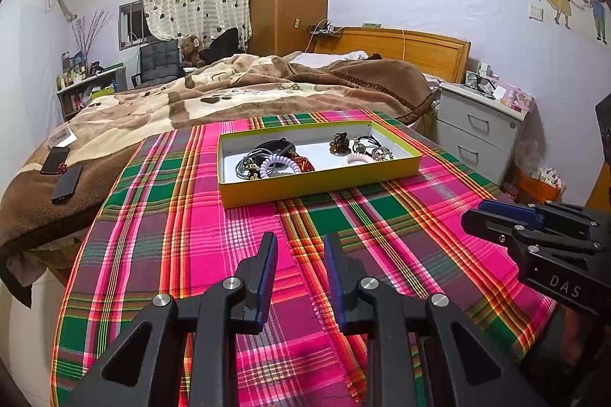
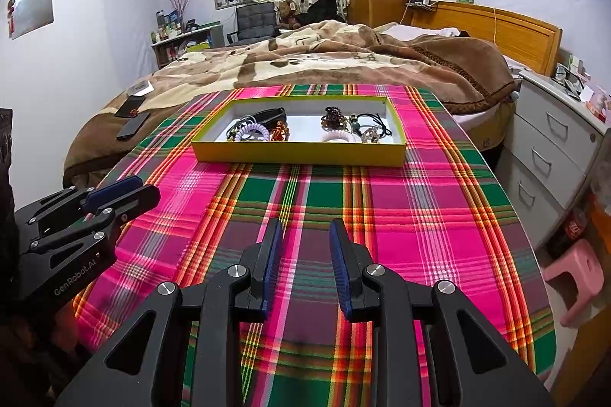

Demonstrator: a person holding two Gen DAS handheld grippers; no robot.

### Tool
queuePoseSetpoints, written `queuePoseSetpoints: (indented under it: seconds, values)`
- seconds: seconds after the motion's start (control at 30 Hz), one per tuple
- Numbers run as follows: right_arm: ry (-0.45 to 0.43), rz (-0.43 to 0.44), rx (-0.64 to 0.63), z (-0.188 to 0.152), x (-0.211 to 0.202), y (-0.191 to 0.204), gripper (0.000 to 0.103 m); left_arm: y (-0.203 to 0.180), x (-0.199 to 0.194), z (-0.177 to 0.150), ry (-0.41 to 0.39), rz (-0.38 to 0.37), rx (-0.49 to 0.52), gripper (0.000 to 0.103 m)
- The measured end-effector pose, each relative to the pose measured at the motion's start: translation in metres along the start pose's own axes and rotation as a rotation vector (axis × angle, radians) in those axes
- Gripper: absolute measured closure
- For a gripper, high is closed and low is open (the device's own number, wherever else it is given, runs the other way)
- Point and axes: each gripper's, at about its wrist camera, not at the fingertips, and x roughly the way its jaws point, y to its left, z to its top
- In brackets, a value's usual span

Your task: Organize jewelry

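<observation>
Both our left gripper (image 1: 300,246) and right gripper (image 2: 305,233) stand apart, empty; the yellow jewelry box (image 2: 298,153) sits mid-frame, two phones (image 2: 131,118) upper left on the blanket (image 2: 343,63).

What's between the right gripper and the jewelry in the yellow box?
Nothing visible. Only bare plaid cloth lies between the open, empty right gripper and the yellow box. The box's low near wall fronts the jewelry, so reach over it. The left gripper sits off to the side.

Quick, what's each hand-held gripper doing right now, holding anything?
Left hand-held gripper: open, holding nothing.
Right hand-held gripper: open, holding nothing.
</observation>
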Motion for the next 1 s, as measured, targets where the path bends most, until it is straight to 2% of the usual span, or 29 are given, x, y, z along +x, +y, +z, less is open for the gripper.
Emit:
queuePoseSetpoints:
  seconds: [0.67,1.0]
  values:
    - [-0.014,0.000,-0.009,0.0033,-0.0064,0.0023,0.077,0.0051,-0.0012,0.0012,-0.017,-0.009,-0.034,0.078]
    - [-0.014,0.000,-0.011,0.0035,-0.0059,0.0035,0.077,0.0005,0.0006,-0.0024,-0.019,0.008,-0.009,0.078]
